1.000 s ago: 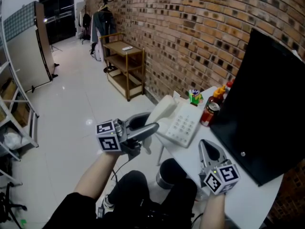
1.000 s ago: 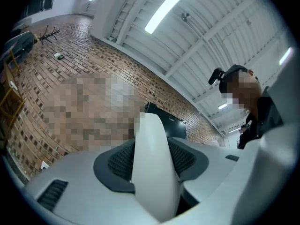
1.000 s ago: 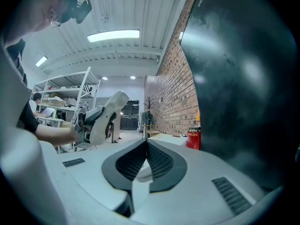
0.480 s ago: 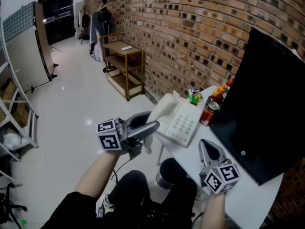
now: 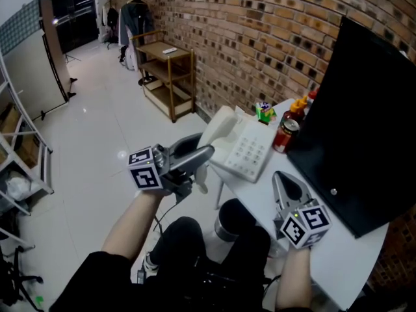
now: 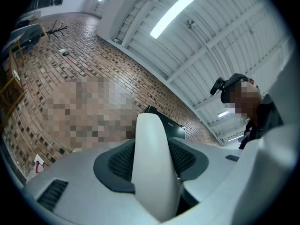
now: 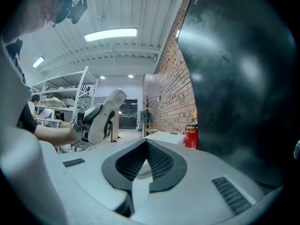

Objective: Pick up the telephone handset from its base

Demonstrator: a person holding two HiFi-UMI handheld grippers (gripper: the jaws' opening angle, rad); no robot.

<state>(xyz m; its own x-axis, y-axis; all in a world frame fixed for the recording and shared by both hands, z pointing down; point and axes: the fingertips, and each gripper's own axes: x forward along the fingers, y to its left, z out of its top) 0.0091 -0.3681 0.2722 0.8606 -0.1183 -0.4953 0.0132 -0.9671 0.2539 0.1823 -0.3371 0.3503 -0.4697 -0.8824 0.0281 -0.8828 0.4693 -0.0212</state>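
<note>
My left gripper (image 5: 203,156) is shut on the white telephone handset (image 5: 218,130). It holds the handset tilted in the air just left of the white base (image 5: 250,158), which has a keypad. In the left gripper view the handset (image 6: 152,172) fills the space between the dark pads of the left gripper (image 6: 152,146). The right gripper view shows the handset (image 7: 107,111) raised off to the left. My right gripper (image 5: 283,179) rests on the white table (image 5: 341,262) in front of the base, with its jaws together and nothing in them. In its own view the right gripper (image 7: 146,142) points along the table.
A large black monitor (image 5: 367,122) stands at the right. A red can (image 5: 285,152), sauce bottles (image 5: 300,125) and a small green toy (image 5: 264,112) sit behind the base by the brick wall. A wooden shelf (image 5: 166,77) stands on the floor at the far left.
The head camera has shifted slightly. Neither gripper nor the handset has visibly moved.
</note>
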